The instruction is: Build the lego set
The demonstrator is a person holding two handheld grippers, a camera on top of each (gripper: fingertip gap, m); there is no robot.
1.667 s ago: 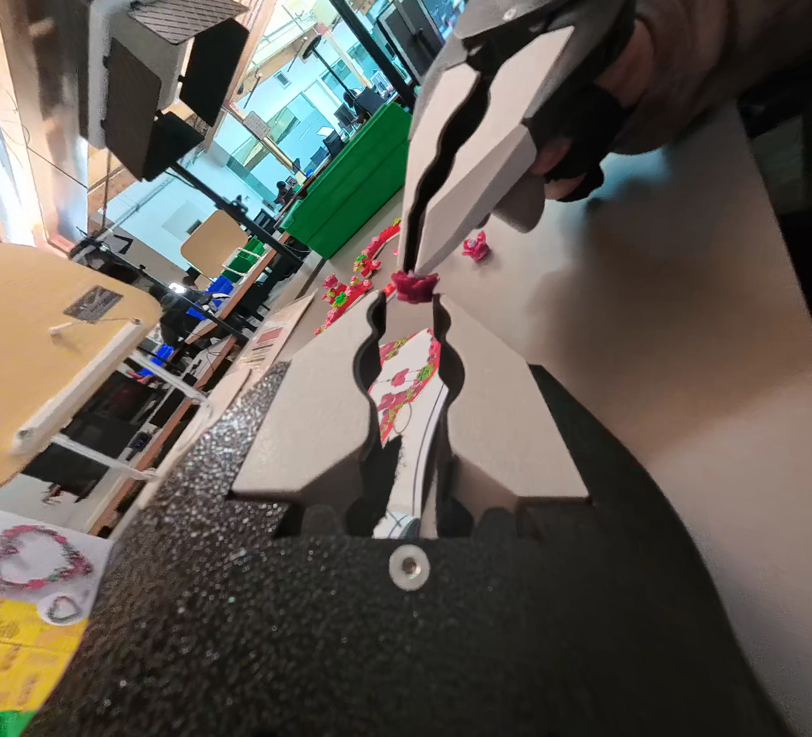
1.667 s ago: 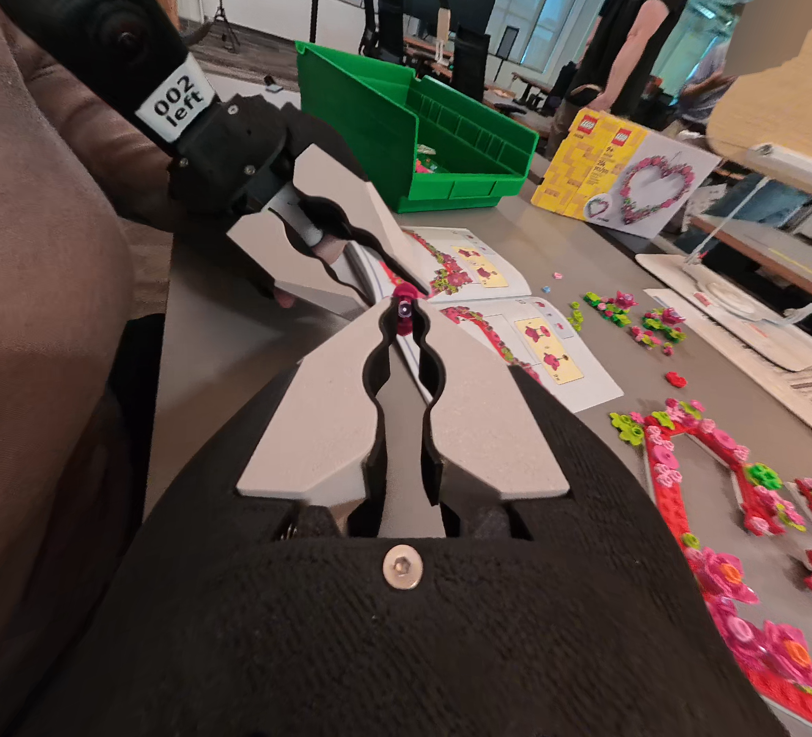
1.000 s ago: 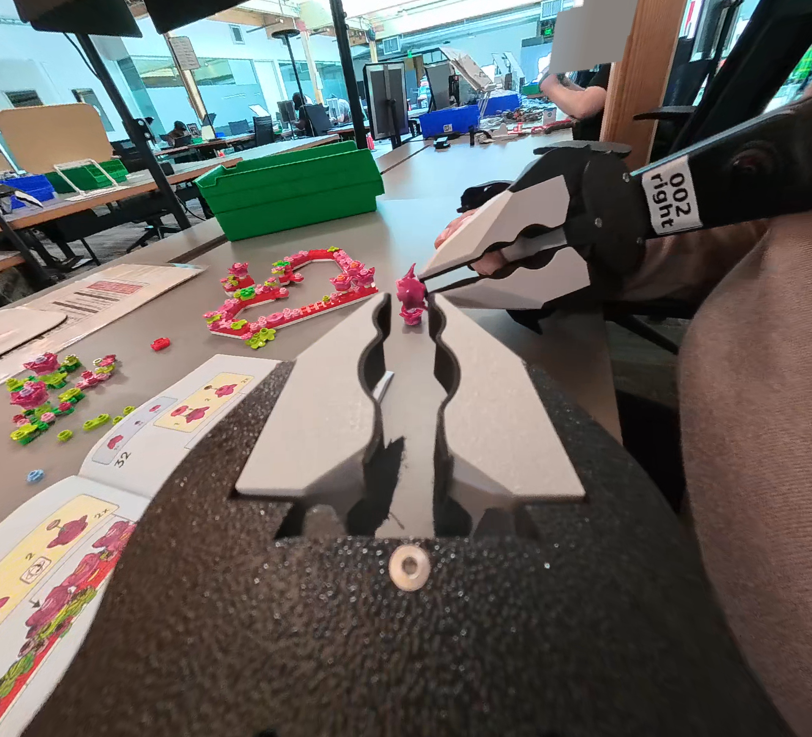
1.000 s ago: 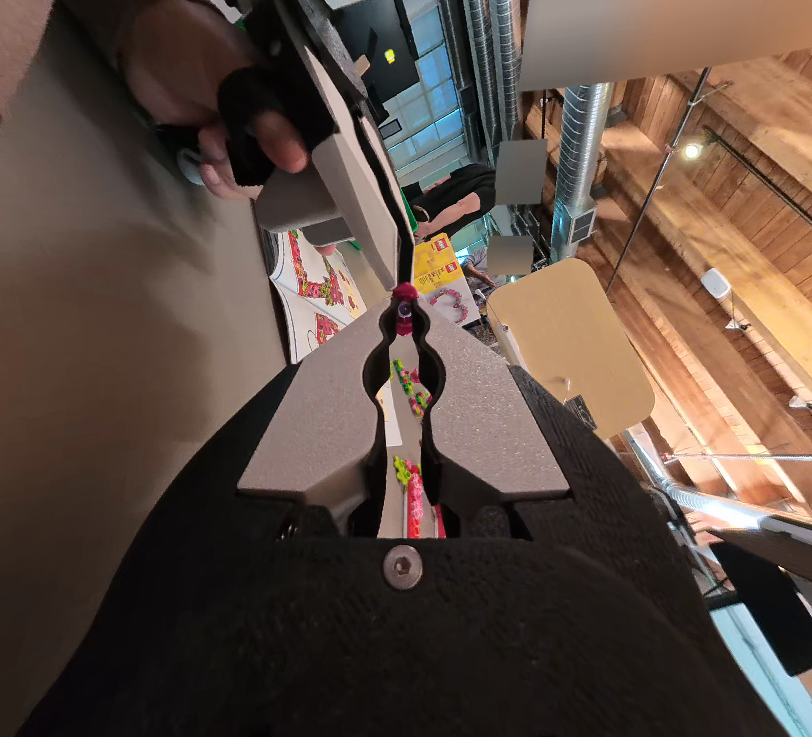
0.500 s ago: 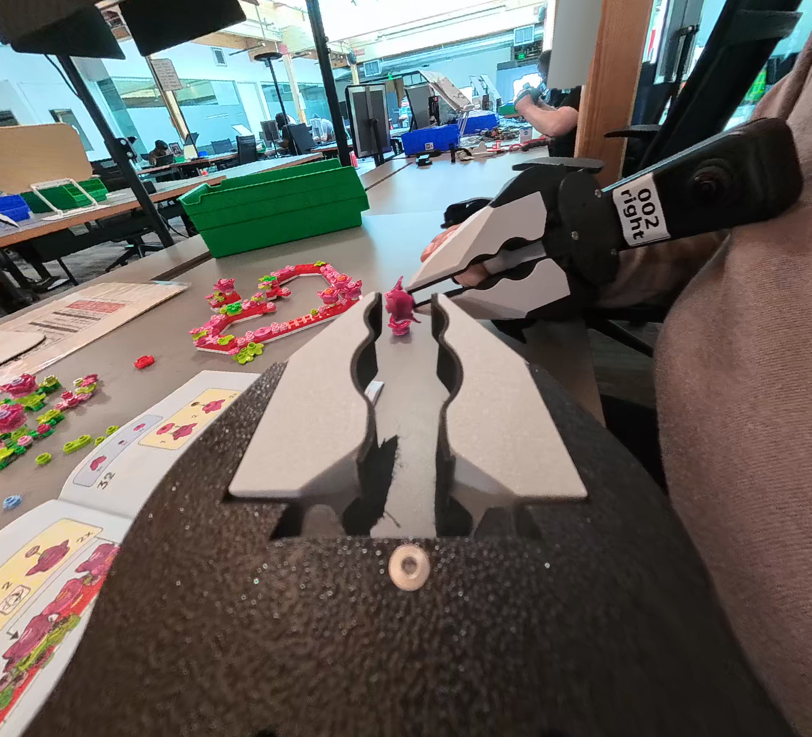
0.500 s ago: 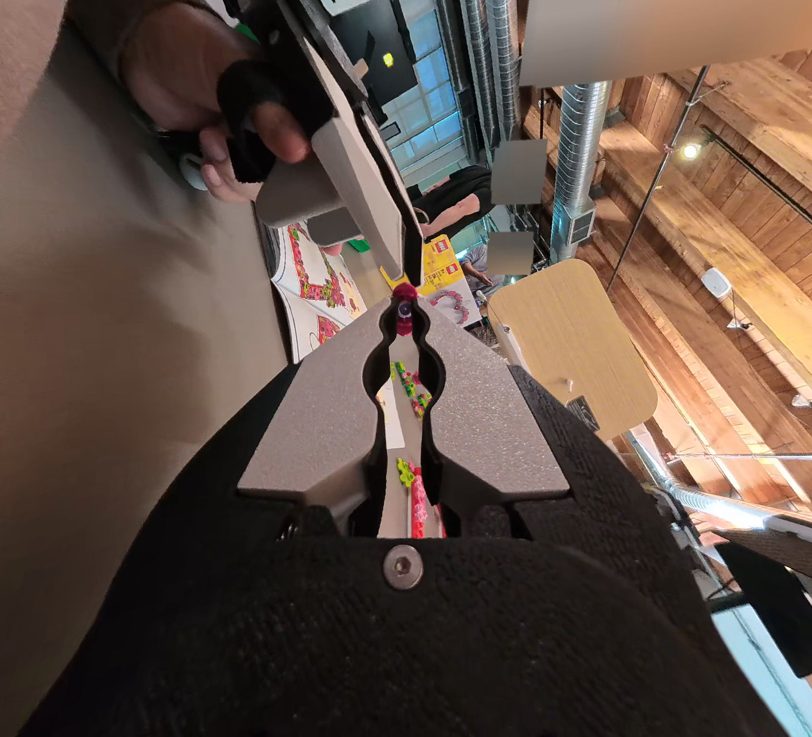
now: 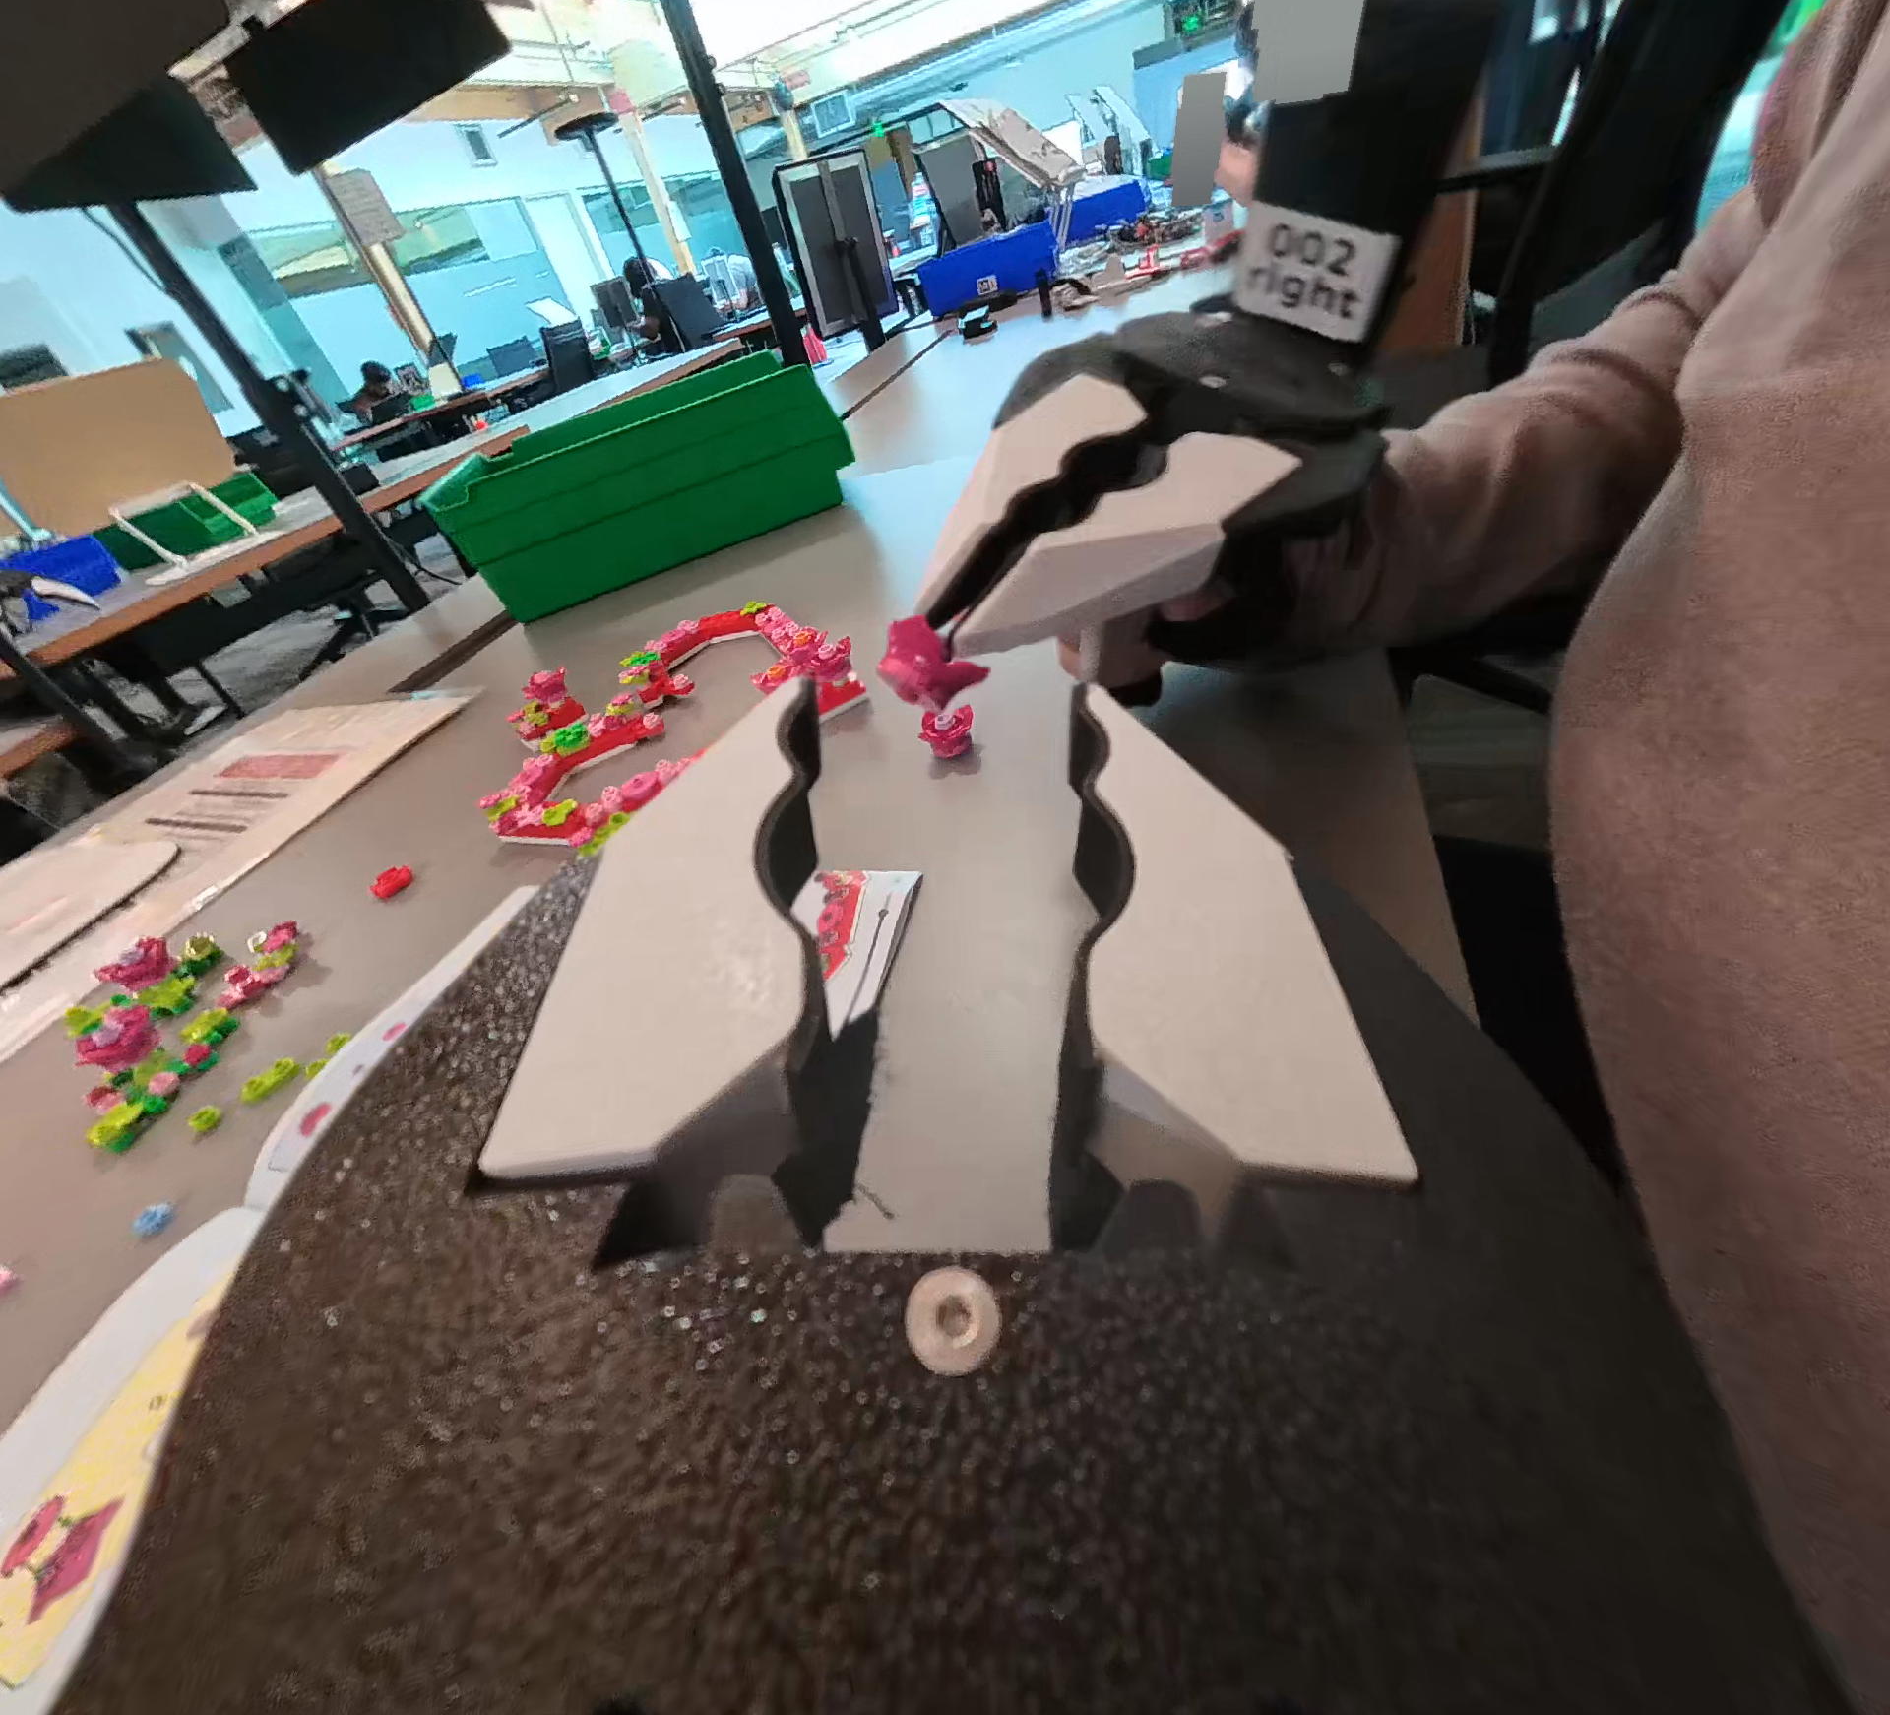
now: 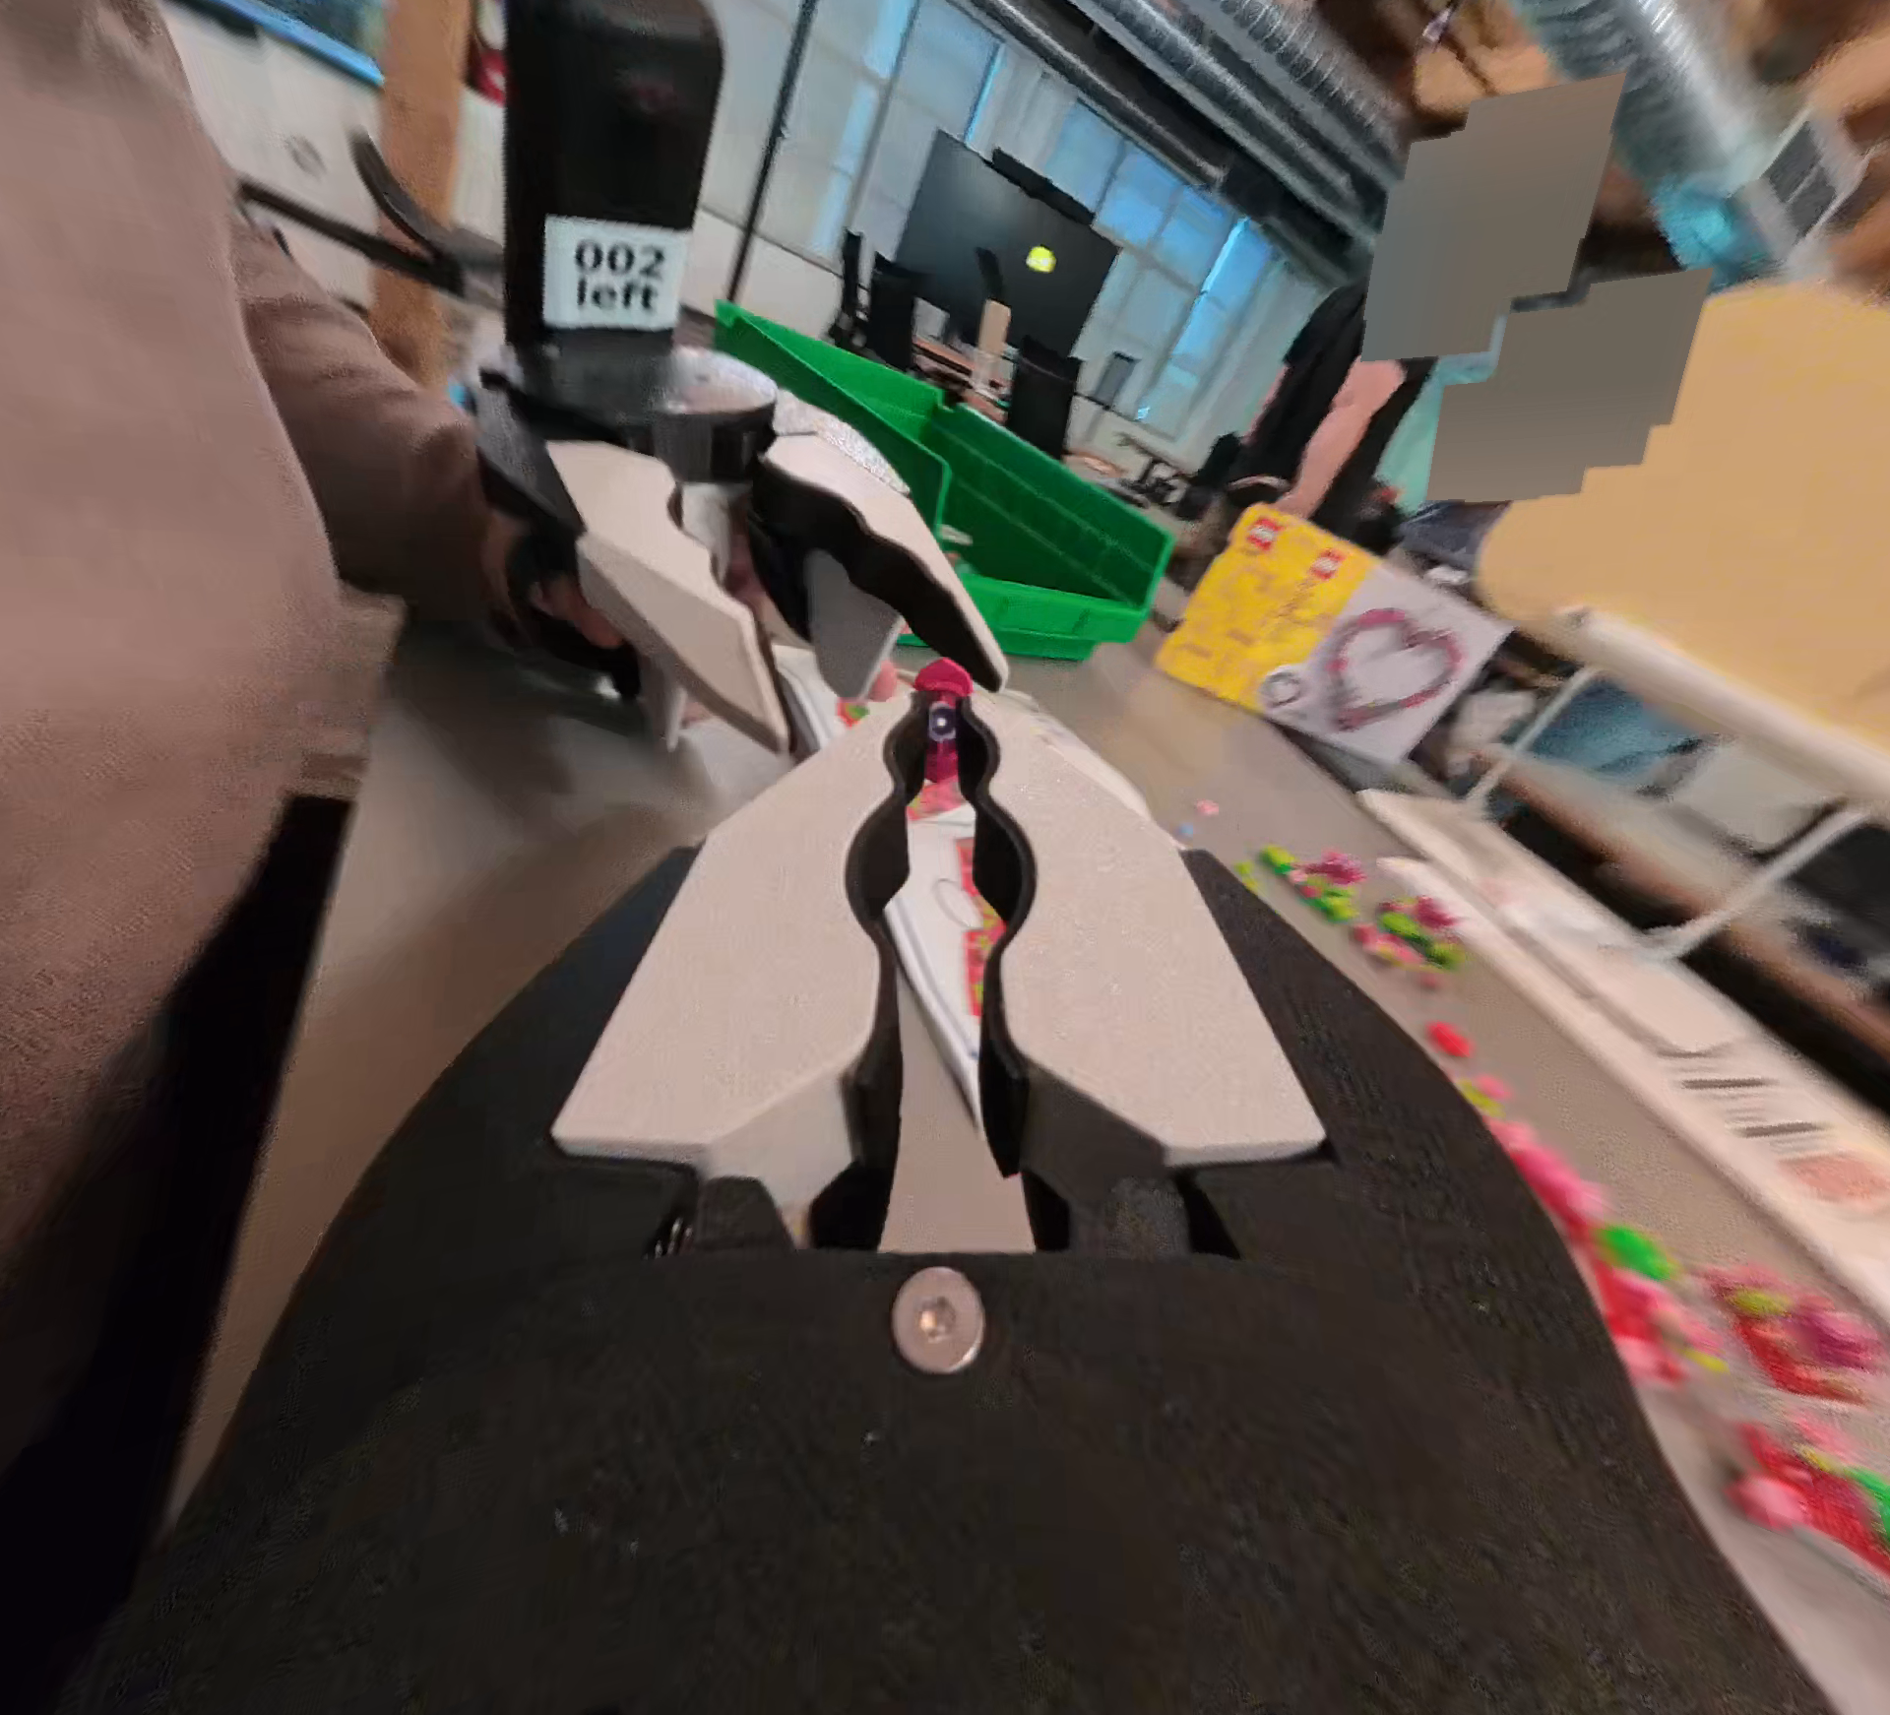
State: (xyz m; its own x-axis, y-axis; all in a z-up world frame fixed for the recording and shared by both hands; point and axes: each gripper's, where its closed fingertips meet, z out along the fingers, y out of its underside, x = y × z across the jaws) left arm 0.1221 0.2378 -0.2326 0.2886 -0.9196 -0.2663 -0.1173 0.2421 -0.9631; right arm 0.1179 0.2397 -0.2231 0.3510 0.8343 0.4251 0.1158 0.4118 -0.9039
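Two grippers, one flower piece in hand

Two grippers meet near the worktop's [image 7: 1258, 807] near edge. Right gripper [image 7: 946, 628] has its jaws pinched on a magenta flower piece [image 7: 920, 666], held just above a small pink round piece [image 7: 946, 733] lying on bare grey surface. Left gripper [image 7: 941, 704] has its jaws spread wide (nothing in them). Red heart frame [image 7: 655, 745] lies further left, green bin [image 7: 655, 490] behind it.

Bright window daylight, wide-angle edge bending, right wrist view smeared by motion blur
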